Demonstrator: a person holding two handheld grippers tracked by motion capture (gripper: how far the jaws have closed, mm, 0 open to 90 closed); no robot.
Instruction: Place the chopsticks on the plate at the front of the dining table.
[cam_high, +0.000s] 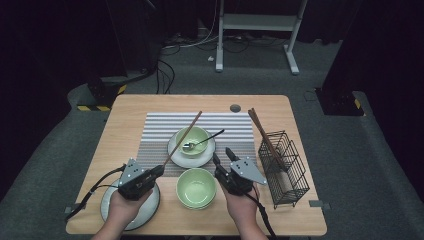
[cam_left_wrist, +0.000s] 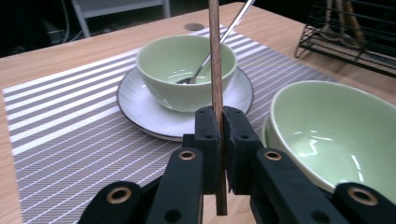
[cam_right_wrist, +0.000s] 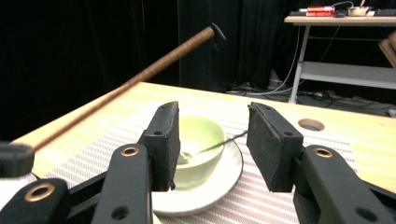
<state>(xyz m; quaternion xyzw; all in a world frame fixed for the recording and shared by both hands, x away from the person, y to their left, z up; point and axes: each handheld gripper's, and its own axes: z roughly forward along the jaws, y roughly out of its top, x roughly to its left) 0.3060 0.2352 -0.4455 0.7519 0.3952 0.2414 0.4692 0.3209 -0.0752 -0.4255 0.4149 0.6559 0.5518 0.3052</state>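
Clamping chopstick (cam_left_wrist: 215, 60), left gripper (cam_high: 156, 172); shaft slants up-right over far bowl (cam_high: 192, 140). Right gripper (cam_high: 223, 157), jaws apart, empty, faces spoon (cam_high: 202, 142) ahead, nearer it.

The long brown wooden chopstick (cam_left_wrist: 215, 56) looks smooth and matt. The pale green glazed bowl (cam_left_wrist: 187, 70) shines glossy, like its white ceramic plate (cam_left_wrist: 140, 107). The light wooden counter (cam_high: 130, 110) carries a woven striped placemat (cam_left_wrist: 70, 126).

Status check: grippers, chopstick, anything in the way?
Left gripper shut on chopstick. Right gripper open, empty, facing bowl on plate. Spoon in that bowl.
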